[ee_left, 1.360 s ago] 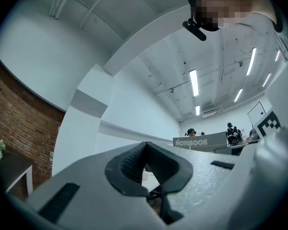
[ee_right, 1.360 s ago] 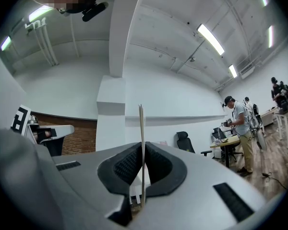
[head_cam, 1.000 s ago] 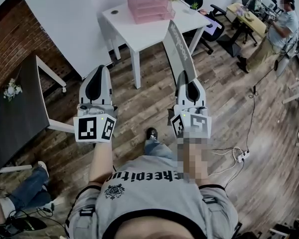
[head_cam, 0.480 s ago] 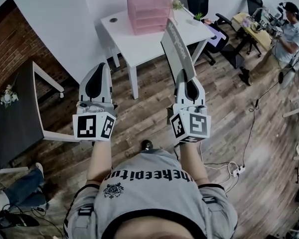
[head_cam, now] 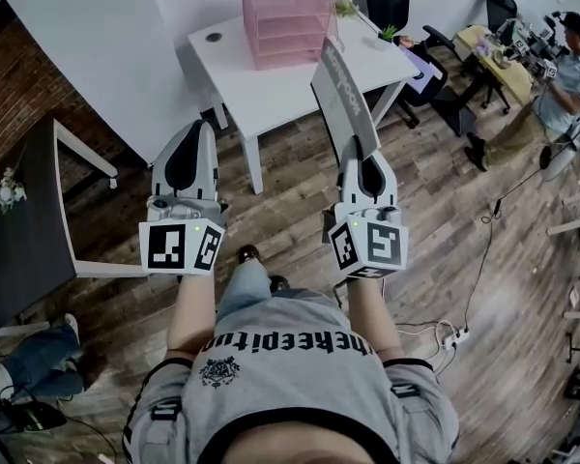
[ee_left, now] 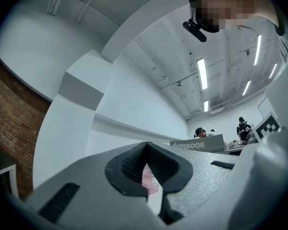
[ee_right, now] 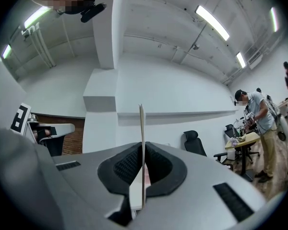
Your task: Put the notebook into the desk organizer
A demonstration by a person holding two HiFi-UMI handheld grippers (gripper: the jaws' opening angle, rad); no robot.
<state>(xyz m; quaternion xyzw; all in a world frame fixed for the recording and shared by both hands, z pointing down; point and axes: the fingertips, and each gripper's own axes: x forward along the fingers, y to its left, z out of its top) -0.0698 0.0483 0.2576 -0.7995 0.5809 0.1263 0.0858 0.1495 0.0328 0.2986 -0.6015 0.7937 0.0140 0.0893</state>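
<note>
My right gripper (head_cam: 360, 148) is shut on the lower edge of a grey notebook (head_cam: 342, 97), which stands upright and tilts away toward the white table (head_cam: 271, 77). In the right gripper view the notebook (ee_right: 142, 128) shows edge-on, clamped between the pads of the right gripper (ee_right: 143, 152). A pink desk organizer (head_cam: 285, 13) with stacked shelves stands at the table's back. My left gripper (head_cam: 189, 133) is held level beside the right one, shut with nothing in it. In the left gripper view its jaws (ee_left: 145, 150) meet, and the notebook (ee_left: 198, 144) shows to their right.
A black desk (head_cam: 19, 220) stands at the left. Office chairs (head_cam: 420, 61) sit right of the white table. A person (head_cam: 565, 75) works at a desk at the far right. Cables and a power strip (head_cam: 452, 336) lie on the wooden floor.
The white table and organizer have shifted lower and nearer in the head view as the person steps forward. Both grippers keep their pose, and the notebook stays clamped.
</note>
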